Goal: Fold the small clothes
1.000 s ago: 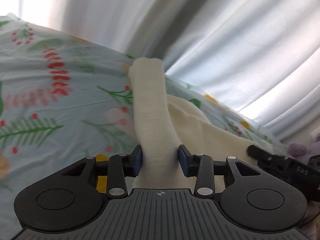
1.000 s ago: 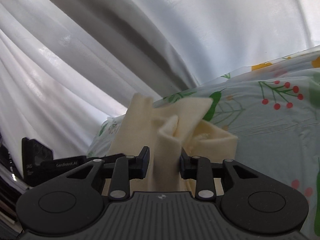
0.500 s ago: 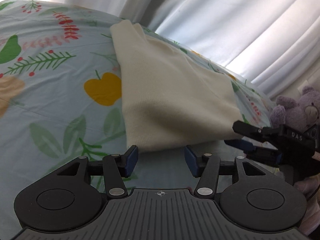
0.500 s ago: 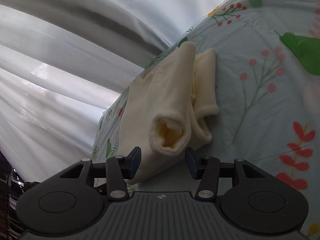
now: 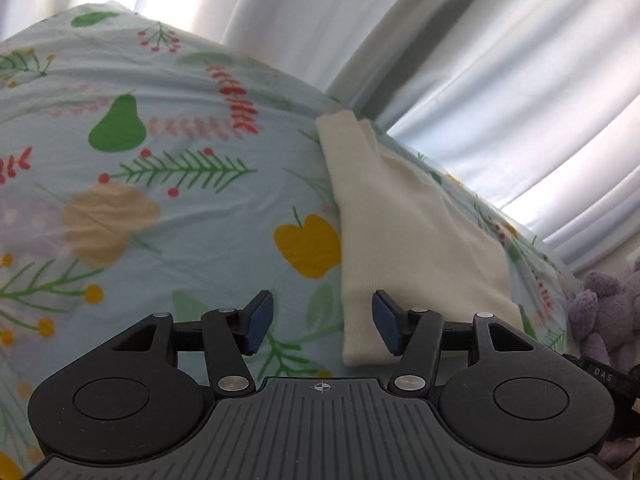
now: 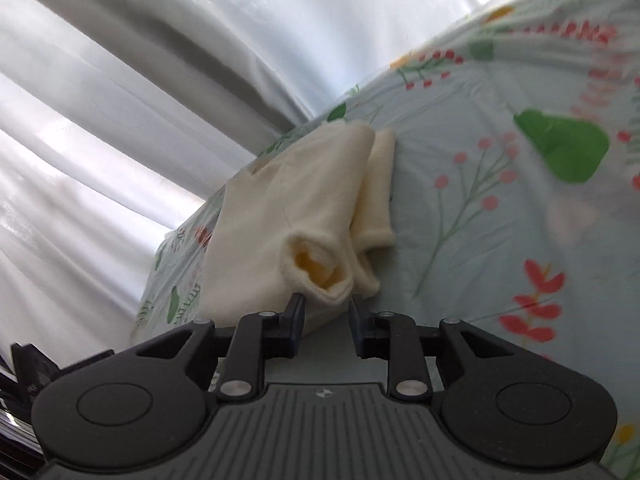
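A small cream knit garment (image 5: 404, 240) lies folded on the floral bedsheet (image 5: 160, 208). In the left wrist view its near hem lies just ahead of my left gripper's (image 5: 322, 322) right finger. My left gripper is open and holds nothing. In the right wrist view the same garment (image 6: 280, 208) shows a rolled sleeve opening facing me. My right gripper (image 6: 326, 322) is open and empty, its fingertips just short of that sleeve opening.
White curtains (image 5: 460, 60) hang behind the bed. A purple plush toy (image 5: 608, 312) sits at the right edge in the left wrist view. The other gripper's black body (image 6: 28, 364) shows low left in the right wrist view.
Both grippers let go of the garment and opened. It now lies folded on the sheet. Both grippers have drawn back, the left one swinging left.
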The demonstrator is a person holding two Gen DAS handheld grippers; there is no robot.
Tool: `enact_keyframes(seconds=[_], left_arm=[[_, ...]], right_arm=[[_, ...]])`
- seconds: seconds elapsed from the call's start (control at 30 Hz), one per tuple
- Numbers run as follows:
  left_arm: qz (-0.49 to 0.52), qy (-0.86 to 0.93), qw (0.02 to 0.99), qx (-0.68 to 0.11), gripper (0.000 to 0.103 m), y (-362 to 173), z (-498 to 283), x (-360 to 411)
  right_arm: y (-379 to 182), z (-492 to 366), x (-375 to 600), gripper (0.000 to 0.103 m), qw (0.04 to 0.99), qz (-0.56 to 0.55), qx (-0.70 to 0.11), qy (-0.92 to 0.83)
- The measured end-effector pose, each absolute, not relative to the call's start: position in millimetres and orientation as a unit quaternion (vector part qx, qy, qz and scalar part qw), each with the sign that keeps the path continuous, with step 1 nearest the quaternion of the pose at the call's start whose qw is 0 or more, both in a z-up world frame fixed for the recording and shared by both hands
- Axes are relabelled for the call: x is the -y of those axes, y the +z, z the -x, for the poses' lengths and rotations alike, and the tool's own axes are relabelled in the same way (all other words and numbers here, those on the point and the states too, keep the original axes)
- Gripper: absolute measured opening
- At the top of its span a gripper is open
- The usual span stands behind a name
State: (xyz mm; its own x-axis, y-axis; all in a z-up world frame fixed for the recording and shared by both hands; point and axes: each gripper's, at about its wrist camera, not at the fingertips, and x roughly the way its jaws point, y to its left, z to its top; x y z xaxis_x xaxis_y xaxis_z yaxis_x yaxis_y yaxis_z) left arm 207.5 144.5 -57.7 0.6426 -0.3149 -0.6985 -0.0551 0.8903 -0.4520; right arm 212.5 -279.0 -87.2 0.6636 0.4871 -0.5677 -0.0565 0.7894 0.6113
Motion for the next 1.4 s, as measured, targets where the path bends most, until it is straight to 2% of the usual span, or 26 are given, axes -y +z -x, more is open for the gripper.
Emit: enact_keyframes(seconds=[0.17,0.3,0.37,0.43,0.47,0.63,0.87,1.07,1.13,1.2,1.27,1.4], left_arm=[[0.208,-0.085,0.884,-0.410,0.067,-57,-241,-110],[0.159,-0.081,0.878,-0.444,0.066,-77,-263,-77],[0.147,-0.080,0.873,-0.458,0.073,-88,-267,-70],[0.136,-0.073,0.876,-0.458,0.081,-92,-268,-69],[0.126,-0.072,0.877,-0.458,0.081,-91,-267,-67],[0.104,-0.066,0.880,-0.459,0.074,-73,-264,-64],[0.103,-0.043,0.896,-0.430,0.075,-50,-278,-56],[0.099,-0.008,0.891,-0.443,0.075,-70,-315,-52],[0.118,-0.002,0.887,-0.446,0.078,-76,-326,-55],[0.126,0.011,0.888,-0.442,0.079,-79,-334,-54],[0.110,0.024,0.893,-0.436,0.080,-80,-341,-50],[0.091,0.033,0.897,-0.430,0.087,-90,-351,-44]], right_arm=[[-52,-236,230,0.025,0.913,-0.160,-0.337,0.168],[-63,-258,175,0.025,0.923,-0.016,-0.346,0.166],[-85,-264,166,0.024,0.921,0.052,-0.362,0.135],[-98,-252,169,0.024,0.932,0.090,-0.320,0.148],[-99,-248,170,0.024,0.932,0.103,-0.314,0.149],[-75,-259,175,0.024,0.924,0.080,-0.340,0.157],[-63,-297,161,0.025,0.929,0.055,-0.332,0.152],[-78,-338,137,0.025,0.922,0.052,-0.352,0.153],[-82,-350,132,0.025,0.920,0.053,-0.358,0.153],[-86,-360,131,0.028,0.920,0.051,-0.361,0.143],[-90,-369,135,0.037,0.921,0.040,-0.365,0.129],[-100,-377,149,0.043,0.927,0.022,-0.359,0.107]])
